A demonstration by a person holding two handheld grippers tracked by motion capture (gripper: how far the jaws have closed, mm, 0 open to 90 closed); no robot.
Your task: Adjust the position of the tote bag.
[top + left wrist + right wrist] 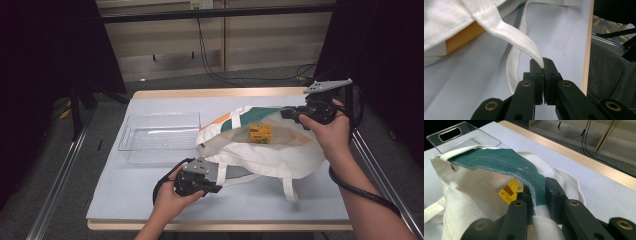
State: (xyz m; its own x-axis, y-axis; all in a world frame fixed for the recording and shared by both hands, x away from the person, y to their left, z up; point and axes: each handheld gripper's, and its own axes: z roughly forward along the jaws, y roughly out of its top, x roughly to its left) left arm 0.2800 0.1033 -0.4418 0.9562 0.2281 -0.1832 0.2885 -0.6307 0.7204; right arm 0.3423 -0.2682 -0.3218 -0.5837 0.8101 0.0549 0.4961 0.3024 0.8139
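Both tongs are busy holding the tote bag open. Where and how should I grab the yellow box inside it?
Grip the yellow box across its two upright side faces, coming down through the bag's open mouth from above. It sits upright on the bag's inner cloth with its top face exposed. The right tongs pinch the green rim and the left tongs a strap, so one would likely have to let go first.

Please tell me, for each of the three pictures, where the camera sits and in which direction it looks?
High view: above the person's side, looking forward and down on the table; both forearms, left gripper, right gripper.
Left gripper view: rides the left gripper, along jaws clamped on the bag's strap.
Right gripper view: rides the right gripper, into the tote bag, jaws pinching its green rim.
Shared: bag, yellow box, clear tray.
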